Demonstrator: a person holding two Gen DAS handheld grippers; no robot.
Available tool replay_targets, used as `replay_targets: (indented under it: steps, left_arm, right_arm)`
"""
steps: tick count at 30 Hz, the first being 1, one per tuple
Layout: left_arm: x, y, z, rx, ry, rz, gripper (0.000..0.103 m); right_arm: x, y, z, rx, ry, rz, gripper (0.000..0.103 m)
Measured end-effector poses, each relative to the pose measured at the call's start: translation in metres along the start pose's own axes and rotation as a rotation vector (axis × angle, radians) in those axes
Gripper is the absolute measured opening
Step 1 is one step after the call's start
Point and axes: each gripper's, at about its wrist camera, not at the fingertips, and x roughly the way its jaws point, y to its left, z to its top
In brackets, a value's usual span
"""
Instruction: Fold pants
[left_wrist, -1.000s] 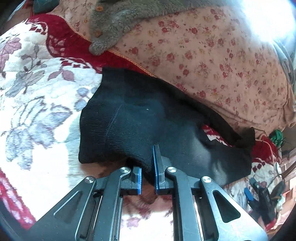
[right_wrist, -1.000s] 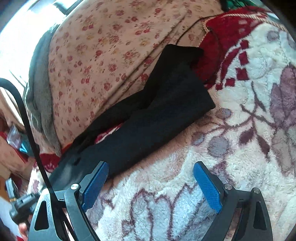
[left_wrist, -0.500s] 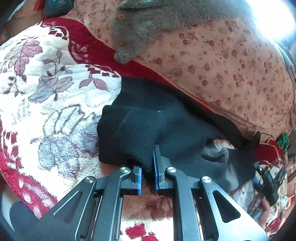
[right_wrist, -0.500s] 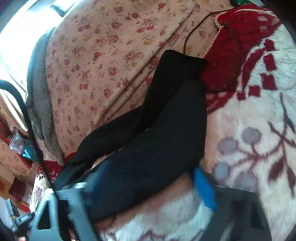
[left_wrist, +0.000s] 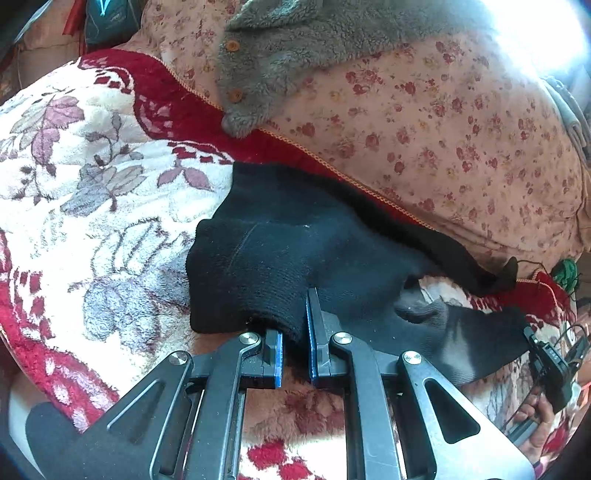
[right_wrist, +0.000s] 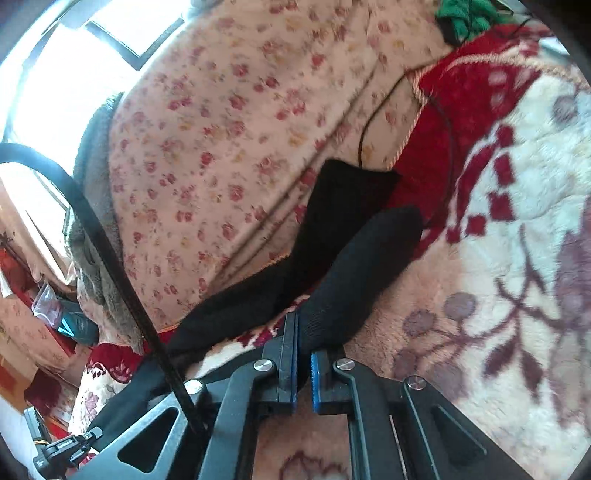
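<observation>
Black knit pants (left_wrist: 295, 251) lie along the foot of a flowered pink quilt on a plush red-and-white blanket. My left gripper (left_wrist: 294, 325) is shut on the near edge of their wide end, cloth bunched between the blue pads. In the right wrist view the pants (right_wrist: 354, 266) run away as two narrow legs, and my right gripper (right_wrist: 303, 339) is shut on the near leg's end, lifting it slightly. The other leg (right_wrist: 343, 199) rests against the quilt. The right gripper shows at the left wrist view's right edge, held by a hand (left_wrist: 539, 406).
A flowered pink quilt (left_wrist: 443, 122) rises behind the pants, with a grey fleece garment (left_wrist: 295, 44) draped over it. The plush blanket (right_wrist: 517, 258) spreads to the right. A thin black cord (right_wrist: 450, 133) crosses it near a green item (right_wrist: 465, 18). Clutter lies beyond the bed's left side.
My right gripper went from wide open over the blanket to shut on the pant leg's end. The left gripper kept its grip and drew the wide end up and toward itself.
</observation>
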Motion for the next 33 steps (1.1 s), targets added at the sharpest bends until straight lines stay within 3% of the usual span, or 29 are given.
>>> replay_targets:
  steps: [6, 11, 15, 18, 20, 24, 29, 33]
  left_arm:
    - [-0.015, 0.013, -0.008, -0.006, 0.017, -0.014, 0.009]
    - [-0.027, 0.031, -0.023, 0.014, 0.018, 0.025, 0.009]
    - [-0.019, 0.042, -0.04, 0.029, 0.033, 0.068, 0.009]
    - [-0.011, 0.043, -0.053, 0.047, 0.043, 0.097, 0.009]
    - [-0.009, 0.041, -0.06, 0.073, 0.023, 0.112, 0.011]
    - [-0.004, 0.048, -0.062, 0.041, 0.032, 0.119, 0.017]
    - [-0.006, 0.059, -0.063, -0.005, 0.033, 0.124, 0.029]
    - [-0.01, 0.065, -0.063, -0.027, 0.028, 0.126, 0.029]
  right_arm:
    - [-0.051, 0.008, -0.02, -0.035, 0.001, -0.036, 0.004]
    - [-0.079, 0.018, -0.051, -0.102, 0.081, -0.075, 0.004]
    - [-0.078, 0.013, -0.07, -0.09, 0.142, -0.114, 0.008]
    - [-0.08, -0.002, -0.072, -0.058, 0.138, -0.232, 0.031]
    - [-0.087, -0.017, -0.068, 0.001, 0.141, -0.283, 0.032]
    - [-0.106, -0.037, -0.062, 0.077, 0.124, -0.265, 0.032]
    - [-0.117, -0.031, -0.059, 0.027, 0.06, -0.323, 0.033]
    - [-0.109, -0.013, -0.056, -0.051, 0.042, -0.337, 0.033]
